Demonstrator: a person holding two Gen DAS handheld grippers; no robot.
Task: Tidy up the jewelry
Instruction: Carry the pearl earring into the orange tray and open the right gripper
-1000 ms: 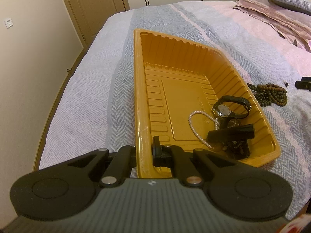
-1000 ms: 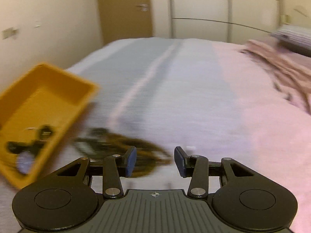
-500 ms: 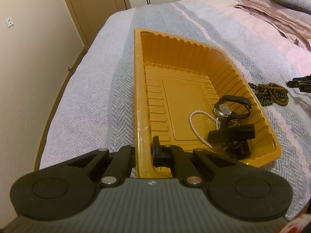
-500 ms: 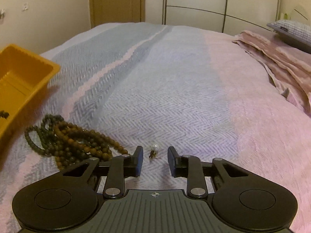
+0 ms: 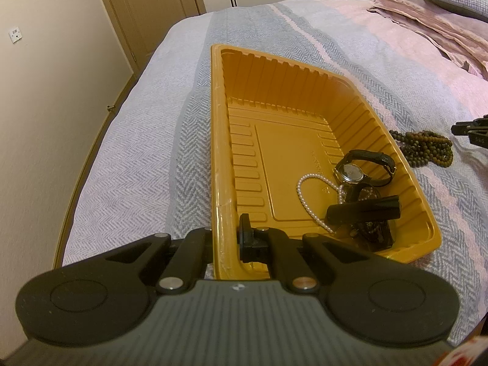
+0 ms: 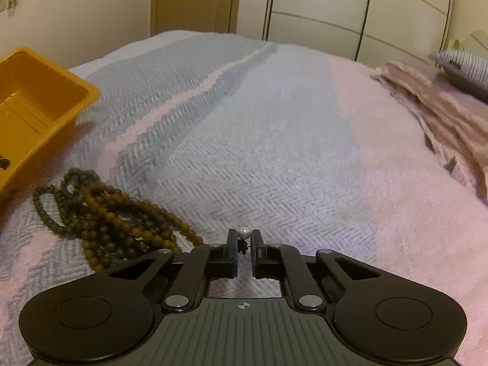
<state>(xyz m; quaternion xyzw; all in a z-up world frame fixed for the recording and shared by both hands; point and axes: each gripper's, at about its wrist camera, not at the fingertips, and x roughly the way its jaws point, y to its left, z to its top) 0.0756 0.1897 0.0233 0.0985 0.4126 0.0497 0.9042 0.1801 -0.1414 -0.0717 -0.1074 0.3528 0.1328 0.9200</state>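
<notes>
The yellow tray [image 5: 216, 122] lies on the bedspread, and my left gripper [image 5: 225, 235] is shut on its near-left rim. Inside it lie a black-strap watch [image 5: 350, 172], a white pearl necklace [image 5: 305, 195] and a dark piece [image 5: 363, 212]. Brown and green bead strands [image 6: 116, 219] rest on the bed right of the tray [image 6: 61, 113]. My right gripper [image 6: 244, 238] is low over the bedspread beside them. Its jaws are closing, and the tips pinch a small pearl earring [image 6: 244, 232]. In the left wrist view the beads [image 5: 427, 148] and the right gripper [image 5: 472, 129] show at the right edge.
A folded pink blanket [image 6: 442, 113] and a checked pillow [image 6: 466, 64] lie at the far right of the bed. The bed's left edge [image 5: 79, 183] runs close along a wall. A door [image 6: 195, 0] and wardrobe fronts [image 6: 350, 9] stand beyond the bed.
The right gripper swung right from the tray, dropped to the bedspread past the beads, and its fingers narrowed onto the small pearl earring. The left gripper and tray stayed still.
</notes>
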